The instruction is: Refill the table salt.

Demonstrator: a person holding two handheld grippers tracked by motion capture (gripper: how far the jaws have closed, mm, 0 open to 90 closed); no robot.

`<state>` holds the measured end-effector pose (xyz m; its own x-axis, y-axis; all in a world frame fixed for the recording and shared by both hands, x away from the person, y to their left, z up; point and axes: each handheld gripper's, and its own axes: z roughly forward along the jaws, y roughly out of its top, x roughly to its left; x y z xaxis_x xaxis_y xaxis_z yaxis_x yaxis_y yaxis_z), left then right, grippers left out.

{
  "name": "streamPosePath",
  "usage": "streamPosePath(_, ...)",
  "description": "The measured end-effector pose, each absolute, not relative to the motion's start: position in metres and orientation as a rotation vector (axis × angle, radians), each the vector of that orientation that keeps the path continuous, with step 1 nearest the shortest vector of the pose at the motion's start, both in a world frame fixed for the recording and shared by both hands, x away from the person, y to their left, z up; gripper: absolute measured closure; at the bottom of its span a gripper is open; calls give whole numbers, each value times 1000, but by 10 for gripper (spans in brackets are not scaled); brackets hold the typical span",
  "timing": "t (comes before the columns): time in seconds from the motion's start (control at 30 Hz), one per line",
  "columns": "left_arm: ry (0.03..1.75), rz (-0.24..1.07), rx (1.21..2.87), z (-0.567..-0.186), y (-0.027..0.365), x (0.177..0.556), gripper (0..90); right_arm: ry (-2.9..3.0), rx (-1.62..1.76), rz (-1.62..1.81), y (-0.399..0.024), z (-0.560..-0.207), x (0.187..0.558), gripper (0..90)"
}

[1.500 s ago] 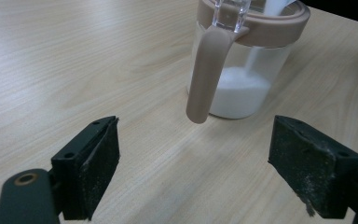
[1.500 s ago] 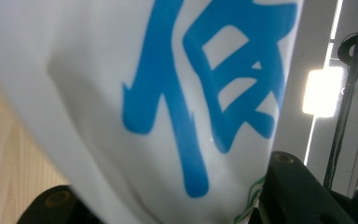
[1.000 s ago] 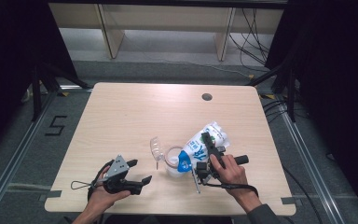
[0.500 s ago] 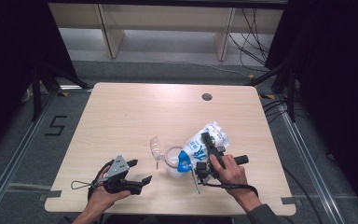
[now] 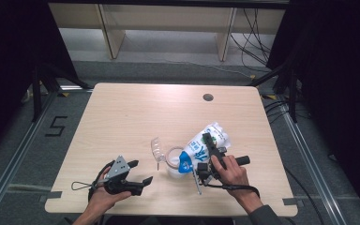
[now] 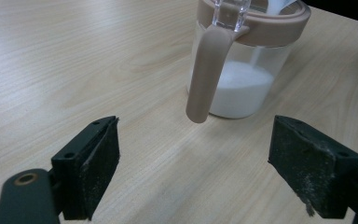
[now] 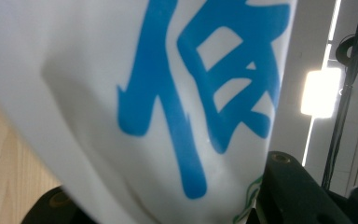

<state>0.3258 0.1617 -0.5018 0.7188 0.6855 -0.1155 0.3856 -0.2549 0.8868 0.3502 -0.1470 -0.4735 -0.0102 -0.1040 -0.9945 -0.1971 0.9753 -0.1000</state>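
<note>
Nearest the person, the left gripper [image 5: 138, 177] rests low at the near left of the tabletop [image 5: 122, 112], its jaws wide apart and empty, pointed at the jar. To its right, the right gripper [image 5: 208, 146] has its jaws clamped on a white bag with blue print [image 5: 205, 143], tilted so its near blue corner hangs over the jar's mouth. Between the two grippers stands the clear jar [image 6: 240, 74], near the middle of the near edge, with a dusty-pink rim and handle and its clear lid [image 5: 157, 149] flipped open to the left. A layer of white powder [image 6: 240, 93] lies in the bottom, and a thin white stream seems to fall into it.

The risk, as I judge it, is spillage: the bag is soft and gripped at mid-body, so a steeper tilt could send a rush of powder over the rim. Nothing steadies the jar, so a nudge from the bag could shift or tip it. Farther off, the tabletop carries a small dark hole [image 5: 208, 97].
</note>
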Motion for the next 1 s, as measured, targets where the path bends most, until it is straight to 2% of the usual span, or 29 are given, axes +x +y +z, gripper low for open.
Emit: streamPosePath(1.0, 829, 354, 1877, -502, 161, 326, 159, 1569, -262, 80, -147, -473, 352, 698)
